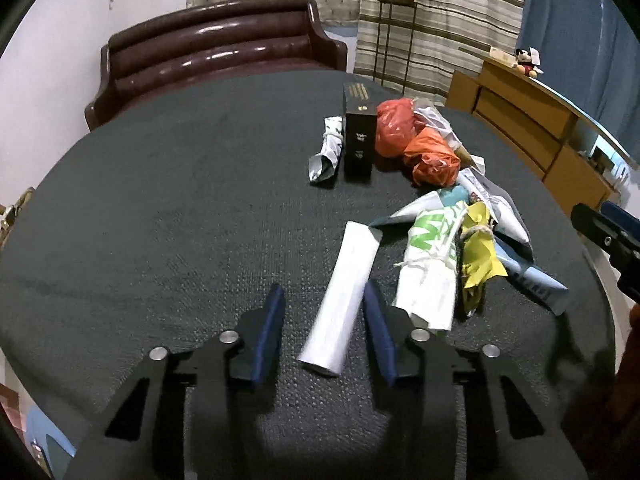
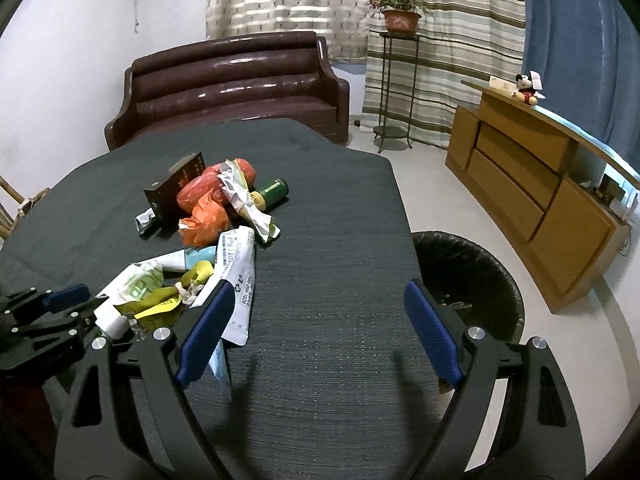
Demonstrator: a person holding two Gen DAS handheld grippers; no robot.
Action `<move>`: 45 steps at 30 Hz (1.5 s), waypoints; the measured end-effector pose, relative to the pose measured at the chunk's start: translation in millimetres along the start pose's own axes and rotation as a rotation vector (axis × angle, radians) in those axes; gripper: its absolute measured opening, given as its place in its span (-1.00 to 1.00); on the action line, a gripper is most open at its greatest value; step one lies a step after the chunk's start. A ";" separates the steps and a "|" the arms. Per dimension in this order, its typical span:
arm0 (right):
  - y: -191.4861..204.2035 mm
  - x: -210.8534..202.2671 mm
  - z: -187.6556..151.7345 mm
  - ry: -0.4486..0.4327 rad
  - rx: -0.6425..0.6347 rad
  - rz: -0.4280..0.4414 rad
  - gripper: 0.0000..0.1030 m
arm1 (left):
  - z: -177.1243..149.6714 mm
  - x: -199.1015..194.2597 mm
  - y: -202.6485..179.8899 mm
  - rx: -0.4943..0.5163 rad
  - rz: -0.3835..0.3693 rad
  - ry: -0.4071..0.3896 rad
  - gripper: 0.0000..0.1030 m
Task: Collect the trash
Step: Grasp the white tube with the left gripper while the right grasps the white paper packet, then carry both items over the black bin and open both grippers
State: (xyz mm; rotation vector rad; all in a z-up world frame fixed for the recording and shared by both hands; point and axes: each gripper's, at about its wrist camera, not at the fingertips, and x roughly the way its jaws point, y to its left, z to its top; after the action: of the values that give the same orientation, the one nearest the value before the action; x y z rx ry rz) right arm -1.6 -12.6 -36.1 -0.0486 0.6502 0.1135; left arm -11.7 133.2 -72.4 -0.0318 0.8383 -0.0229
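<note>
A pile of trash lies on the dark table (image 1: 160, 184). A white paper roll (image 1: 342, 300) lies between the open fingers of my left gripper (image 1: 324, 312), untouched by the pads. Beside it lie a white-green bag (image 1: 432, 272), yellow wrapper (image 1: 480, 252), orange bags (image 1: 416, 144), a black box (image 1: 359, 136) and a crumpled white wrapper (image 1: 328, 152). My right gripper (image 2: 320, 328) is open and empty over bare table; it also shows at the right edge of the left wrist view (image 1: 608, 240). A green bottle (image 2: 274, 192) lies in the pile.
A black-lined trash bin (image 2: 472, 280) stands on the floor past the table's right edge. A brown sofa (image 2: 236, 84) is behind the table. A wooden cabinet (image 2: 532, 184) and a plant stand (image 2: 394, 92) are at the right.
</note>
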 end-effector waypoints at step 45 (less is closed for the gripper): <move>24.4 31.9 -2.9 0.112 -0.033 0.129 -0.31 | 28.2 -22.5 9.4 -0.076 0.022 -0.120 -0.69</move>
State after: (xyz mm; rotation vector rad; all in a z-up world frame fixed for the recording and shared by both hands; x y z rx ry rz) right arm 18.9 14.3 -58.0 -0.0455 0.7632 0.2470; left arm -5.7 143.8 -37.1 -0.0945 0.7190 0.0311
